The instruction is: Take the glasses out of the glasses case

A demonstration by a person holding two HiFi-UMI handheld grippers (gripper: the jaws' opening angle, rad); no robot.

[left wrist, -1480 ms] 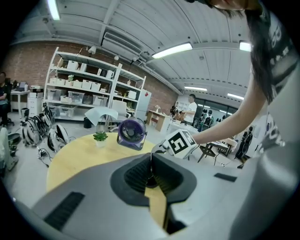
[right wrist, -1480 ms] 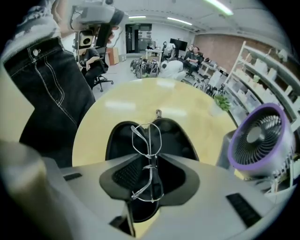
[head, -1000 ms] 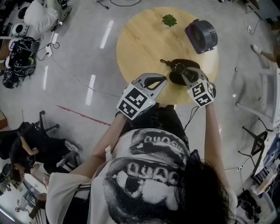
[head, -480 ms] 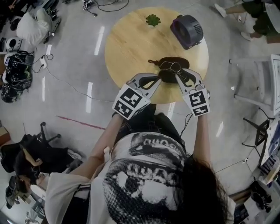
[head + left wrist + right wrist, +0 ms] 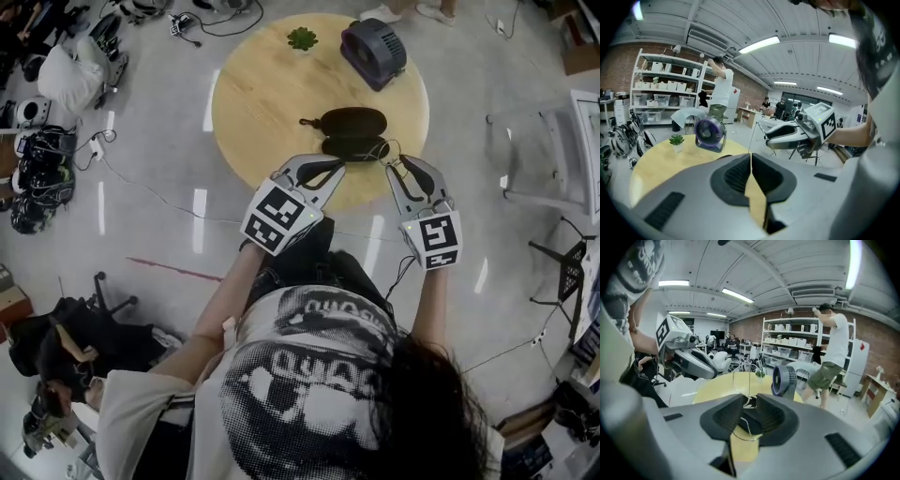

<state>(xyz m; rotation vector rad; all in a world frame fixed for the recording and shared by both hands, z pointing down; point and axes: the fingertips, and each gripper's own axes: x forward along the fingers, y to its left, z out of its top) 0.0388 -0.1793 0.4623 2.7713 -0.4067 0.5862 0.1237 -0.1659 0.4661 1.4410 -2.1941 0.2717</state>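
right gripper (image 5: 397, 169) narrow, pinching thin wire-framed glasses (image 5: 749, 403) between its jaws | we judge them light, springy, fragile: hold metal near bridge, spare lenses | black oval glasses case (image 5: 352, 131) ahead, below | left gripper (image 5: 751, 164) closed, empty

A round, pale wooden table (image 5: 262, 103) stands on a glossy grey floor (image 5: 159, 141), with three things on its top. At the far edge sits a small green potted plant (image 5: 302, 38); just to its right, a dark purple-grey desk fan (image 5: 373, 53) rests close to the rim. Nearer the person lies a black glasses case (image 5: 352, 131) – open, its two halves side by side, well apart from plant and fan.
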